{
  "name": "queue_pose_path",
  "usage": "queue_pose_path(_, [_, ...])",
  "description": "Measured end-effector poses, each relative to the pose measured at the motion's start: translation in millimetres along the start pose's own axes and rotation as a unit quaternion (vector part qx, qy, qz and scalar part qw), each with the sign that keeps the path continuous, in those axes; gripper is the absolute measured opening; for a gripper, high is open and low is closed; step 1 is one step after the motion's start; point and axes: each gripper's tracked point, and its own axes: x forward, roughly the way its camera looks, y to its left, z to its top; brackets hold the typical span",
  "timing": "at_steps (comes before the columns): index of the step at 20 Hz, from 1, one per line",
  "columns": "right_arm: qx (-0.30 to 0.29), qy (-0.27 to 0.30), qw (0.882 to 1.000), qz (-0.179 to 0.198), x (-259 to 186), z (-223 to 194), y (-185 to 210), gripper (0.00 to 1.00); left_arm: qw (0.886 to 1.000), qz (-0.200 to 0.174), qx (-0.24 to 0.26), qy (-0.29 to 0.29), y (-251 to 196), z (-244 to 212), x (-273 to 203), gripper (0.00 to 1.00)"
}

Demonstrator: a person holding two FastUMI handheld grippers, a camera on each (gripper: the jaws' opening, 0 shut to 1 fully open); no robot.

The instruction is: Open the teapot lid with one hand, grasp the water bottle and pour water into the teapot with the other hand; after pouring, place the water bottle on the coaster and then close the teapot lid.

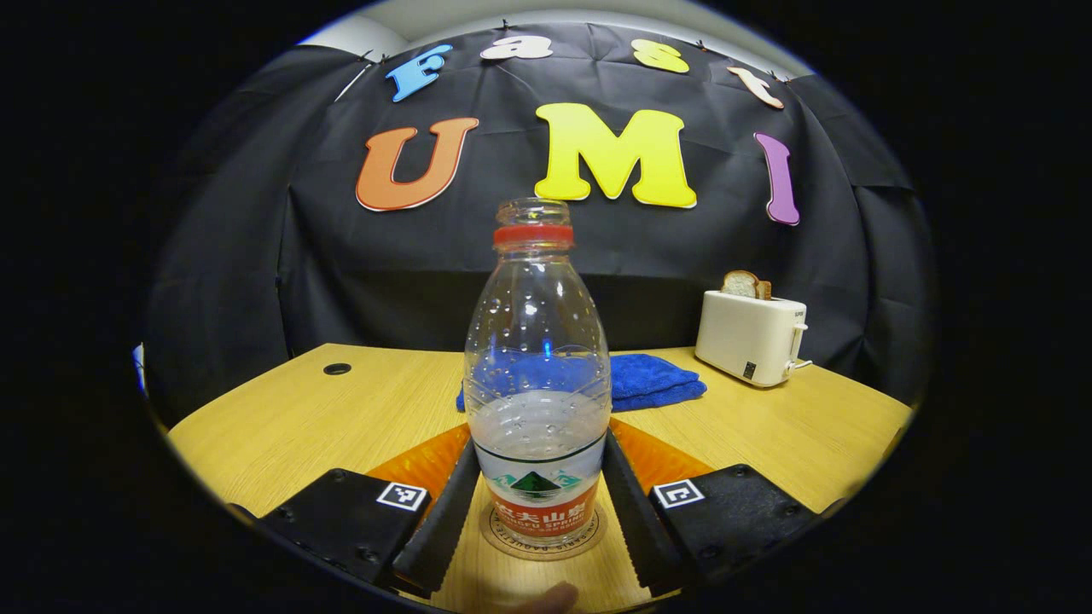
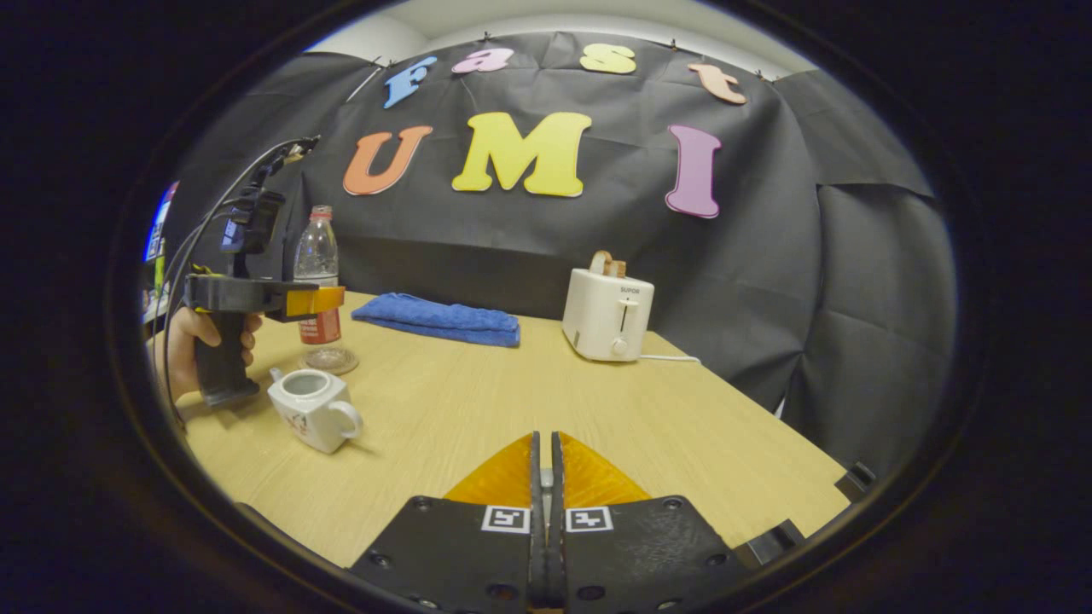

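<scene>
Two fingers of left gripper flanking water bottle on coaster, contact unclear, right gripper fingers together, "SUPOR" toaster.

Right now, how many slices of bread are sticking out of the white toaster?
1 that I can make out: a browned slice of bread standing in the slot atop the white toaster, on the table's far side beside the folded blue towel. Another could sit hidden inside.

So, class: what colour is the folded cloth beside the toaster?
Blue; the cloth shows best in the right gripper view, left of the toaster.
</scene>
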Motion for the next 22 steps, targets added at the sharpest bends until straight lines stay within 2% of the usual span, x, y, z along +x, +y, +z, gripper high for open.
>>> queue_pose_path(9, [-0.002,0.003,1.0,0.0,-3,-3,1,0.01,1.0,-0.002,0.019,0.001,-6,3,-4,0.82])
queue_pose_path(11, [-0.002,0.003,1.0,-0.001,-4,-3,1,0.0,1.0,0.002,0.028,-0.004,-6,4,-4,0.85])
queue_pose_path(14, [-0.001,0.003,1.0,-0.001,-6,-5,0,0.0,0.999,0.007,0.034,-0.009,-6,7,-5,0.97])
queue_pose_path(22, [-0.004,-0.003,1.0,-0.009,-13,1,-3,0.0,0.998,0.002,0.058,-0.007,-17,11,-38,0.97])
